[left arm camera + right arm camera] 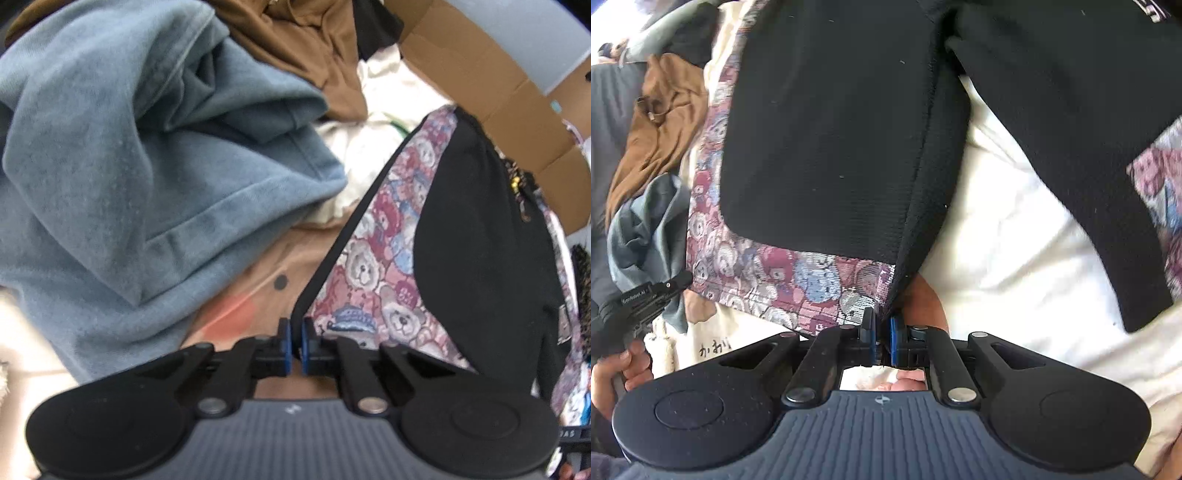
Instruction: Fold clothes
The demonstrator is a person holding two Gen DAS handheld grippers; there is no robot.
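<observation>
A black garment with teddy-bear print panels [461,229] hangs stretched between both grippers. My left gripper [295,341] is shut on its black-edged corner at the bottom centre of the left wrist view. In the right wrist view the same garment [827,140] fills the upper half, and my right gripper [882,339] is shut on its lower hem where the black cloth meets the bear print. The other gripper's body [639,299] shows at the left edge of the right wrist view, held by a hand [613,373].
A crumpled blue sweatshirt [147,177] lies at the left, with a brown garment [306,48] and white cloth [373,136] behind it. A cardboard box [491,85] stands at the back right. White bedding [1015,251] lies beneath the garment, brown [661,122] and grey-blue clothes [646,229] left.
</observation>
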